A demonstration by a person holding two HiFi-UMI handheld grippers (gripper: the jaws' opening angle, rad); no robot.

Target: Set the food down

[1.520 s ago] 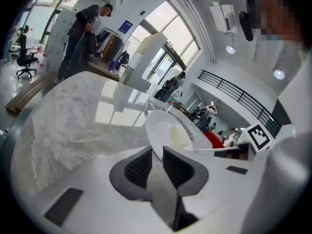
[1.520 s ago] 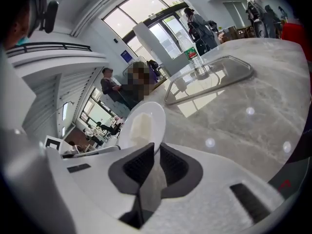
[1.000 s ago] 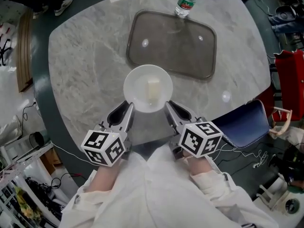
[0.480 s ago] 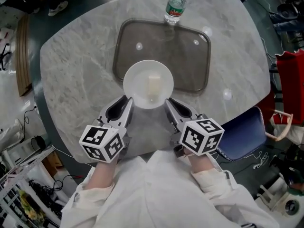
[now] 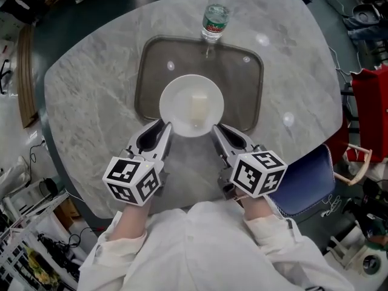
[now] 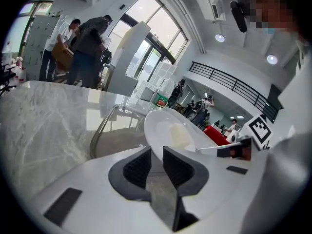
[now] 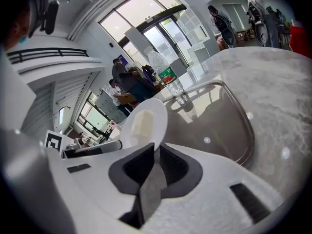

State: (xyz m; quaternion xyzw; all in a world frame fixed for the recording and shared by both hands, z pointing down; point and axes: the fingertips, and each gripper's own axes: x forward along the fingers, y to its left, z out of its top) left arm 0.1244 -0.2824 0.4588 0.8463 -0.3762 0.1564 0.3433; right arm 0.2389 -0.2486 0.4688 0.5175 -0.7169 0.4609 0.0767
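- At the left of the head view, our left gripper (image 5: 163,131) pinches the near-left rim of the plate (image 5: 179,96). Its own view shows both jaws pressed onto that thin white edge.
- In the middle of the frame, the plate sits over the near half of the dark tray (image 5: 144,71), with the marble table (image 5: 85,108) beneath both.
- The food (image 5: 198,108), a pale block, lies on the plate a little right of its centre.
- At the top centre, a bottle (image 5: 213,18) stands just beyond the tray's far rim, well apart from the plate.
- To the right of the plate, our right gripper (image 5: 216,131) clamps the near-right rim in the same way, jaws closed on the edge.
- We judge the carry nearly done, since the plate is already lined up above the tray.
- We cannot tell for certain whether its base touches the tray, though the gripper views suggest it is held clear.
- What is left is to lower the plate level, then spread both pairs of jaws and draw back.
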